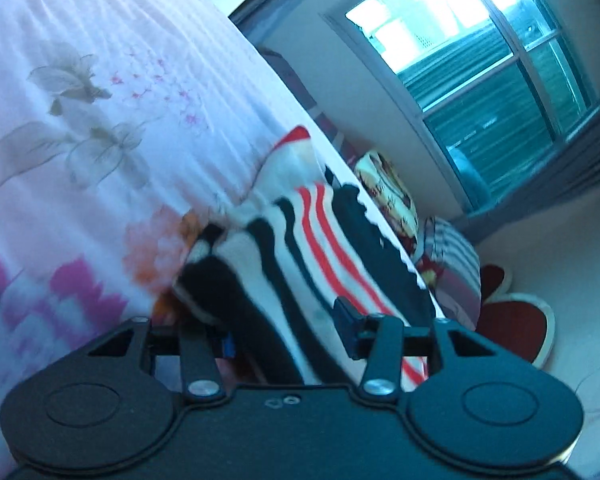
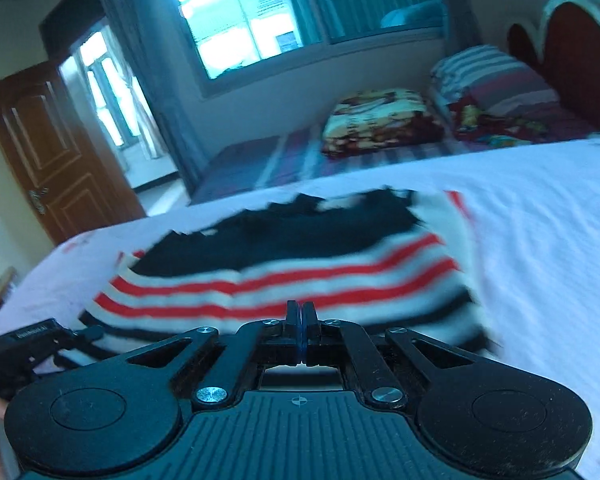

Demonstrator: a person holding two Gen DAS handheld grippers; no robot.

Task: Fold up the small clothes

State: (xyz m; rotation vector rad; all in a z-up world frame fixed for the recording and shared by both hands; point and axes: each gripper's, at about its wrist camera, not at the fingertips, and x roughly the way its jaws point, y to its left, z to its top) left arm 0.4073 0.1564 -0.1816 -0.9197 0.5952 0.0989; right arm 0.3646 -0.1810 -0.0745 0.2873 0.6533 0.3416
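Bright window [image 2: 236, 20], wooden door [image 2: 52, 152], red headboard [image 2: 572, 48].

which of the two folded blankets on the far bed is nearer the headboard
The striped blanket, grey and pink bands, lies right beside the red headboard. The floral blanket, yellow and dark red, sits further down the bed, toward the window.

Daylight enters through the window [image 2: 260, 12], blown out to white glare with a cold blue cast over both views. The striped garment [image 2: 284, 276] smears with motion blur. Fisheye distortion bends the bed [image 1: 100, 80] edge and walls; corners darken.
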